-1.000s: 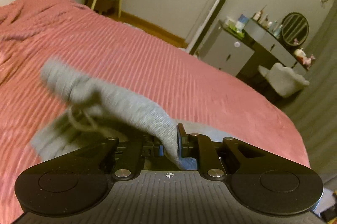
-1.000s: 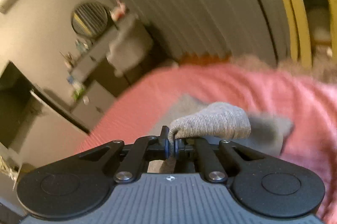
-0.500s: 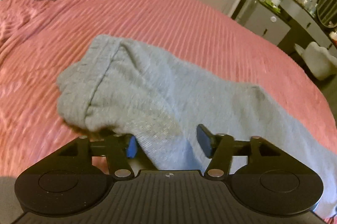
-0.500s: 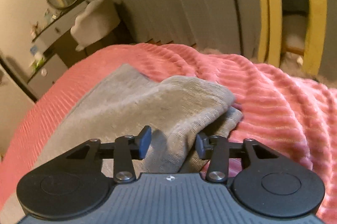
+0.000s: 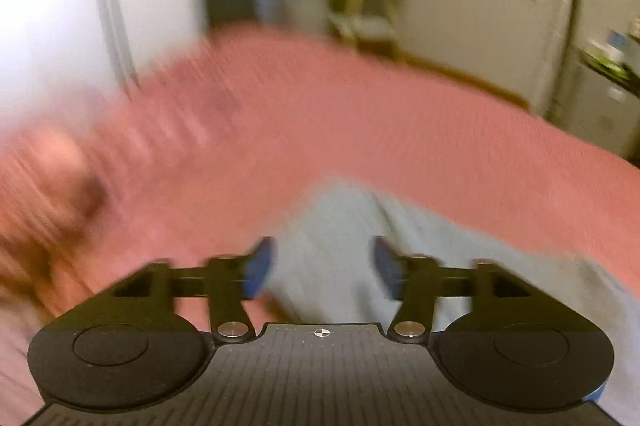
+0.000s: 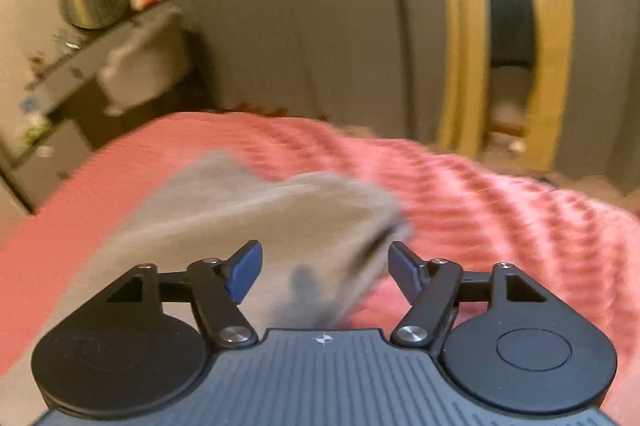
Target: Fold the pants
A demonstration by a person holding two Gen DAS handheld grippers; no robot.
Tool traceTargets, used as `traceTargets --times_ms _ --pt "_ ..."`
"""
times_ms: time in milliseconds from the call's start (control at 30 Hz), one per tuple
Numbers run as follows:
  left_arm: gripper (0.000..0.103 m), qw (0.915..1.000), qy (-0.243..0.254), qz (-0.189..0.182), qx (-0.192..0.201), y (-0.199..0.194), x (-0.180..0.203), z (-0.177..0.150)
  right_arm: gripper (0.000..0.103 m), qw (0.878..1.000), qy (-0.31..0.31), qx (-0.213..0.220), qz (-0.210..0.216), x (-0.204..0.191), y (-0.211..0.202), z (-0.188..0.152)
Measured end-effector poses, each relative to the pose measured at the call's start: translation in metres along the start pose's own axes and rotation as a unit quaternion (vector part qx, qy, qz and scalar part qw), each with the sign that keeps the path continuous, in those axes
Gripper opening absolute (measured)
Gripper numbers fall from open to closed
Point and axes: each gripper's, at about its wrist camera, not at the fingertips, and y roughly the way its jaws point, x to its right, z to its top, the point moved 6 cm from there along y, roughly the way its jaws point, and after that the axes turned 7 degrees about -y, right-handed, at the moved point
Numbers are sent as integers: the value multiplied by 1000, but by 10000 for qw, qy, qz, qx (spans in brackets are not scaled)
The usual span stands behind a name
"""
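Let go of the pants (image 5: 332, 258) half a second earlier, both claws. Left claw (image 5: 322, 268) and right claw (image 6: 324, 276) spread wide, empty, pulled back. Pants left folded on the bed (image 6: 500, 209); likely another fold ahead.

The left tool (image 5: 323, 268) has its blue-padded fingers spread wide, gripping nothing; the right tool (image 6: 325, 276) is likewise spread and empty.
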Motion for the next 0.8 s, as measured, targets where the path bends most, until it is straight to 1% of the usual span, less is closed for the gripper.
traceTargets --times_ms 33,67,100,133,167,200,233,267,300,333,367,400,433,467,533,567,633,667,700,733,767,800 --pt "82 9992 89 79 388 -7 0 8 80 9998 -38 22 217 -16 -4 -2" --pt "82 9979 173 -47 629 -14 4 14 84 9988 -73 31 477 -35 -11 -7" --pt "84 9961 322 -320 759 -19 12 17 84 9973 -97 43 729 -52 -14 -10" --pt "87 9938 510 -627 767 -22 23 18 86 9944 -137 57 1044 -70 -19 -15" --pt "90 9911 651 -946 670 -22 36 17 88 9899 -164 37 1406 -89 -24 -23" --pt "90 9866 771 -1356 481 -20 51 13 90 9843 -149 -45 1757 -110 -27 -32" --pt "90 9804 882 -1742 281 -17 69 7 92 9779 -116 -180 2079 -128 -27 -41" --pt "90 9727 1019 -2084 69 -14 86 -1 93 9688 -23 -412 2444 -148 -25 -54" --pt "89 9627 1148 -2442 -218 -9 105 -10 93 9620 84 -634 2655 -162 -22 -65" --pt "88 9492 1216 -2847 -554 -2 124 -20 93 9540 186 -897 2855 -176 -18 -81" --pt "85 9343 1285 -3197 -913 3 143 -30 93 9481 220 -1112 2972 -186 -14 -94" --pt "80 9211 1298 -3428 -1310 11 160 -41 93 9443 128 -1303 3018 -193 -10 -106" --pt "79 9061 1325 -3648 -1685 18 178 -52 93 9459 -181 -1310 2962 -199 -10 -113" --pt "74 8944 1360 -3766 -1995 27 193 -60 94 9478 -447 -1221 2912 -203 -12 -113" --pt "69 8814 1311 -3709 -2613 48 218 -74 98 9465 -511 -1131 2979 -204 -14 -111" --pt "69 8766 1209 -3682 -2852 56 228 -76 99 9475 -464 -1128 2954 -201 -12 -110" --pt "69 8640 977 -3695 -3277 68 243 -76 99 9474 -353 -1193 2949 -198 -6 -113" --pt "69 8618 901 -3658 -3397 72 249 -75 100 9478 -339 -1179 2944 -200 -6 -116" --pt "68 8621 903 -3590 -3461 76 255 -72 101 9476 -375 -1157 2954 -202 -6 -117" --pt "63 8654 965 -3472 -3482 79 259 -71 101 9475 -444 -1140 2953 -205 -6 -119" --pt "55 8671 1091 -3377 -3497 79 266 -70 101 9483 -543 -1131 2917 -208 -10 -122" --pt "52 8666 1223 -3308 -3530 84 274 -72 101 9484 -602 -1131 2900 -210 -5 -118"
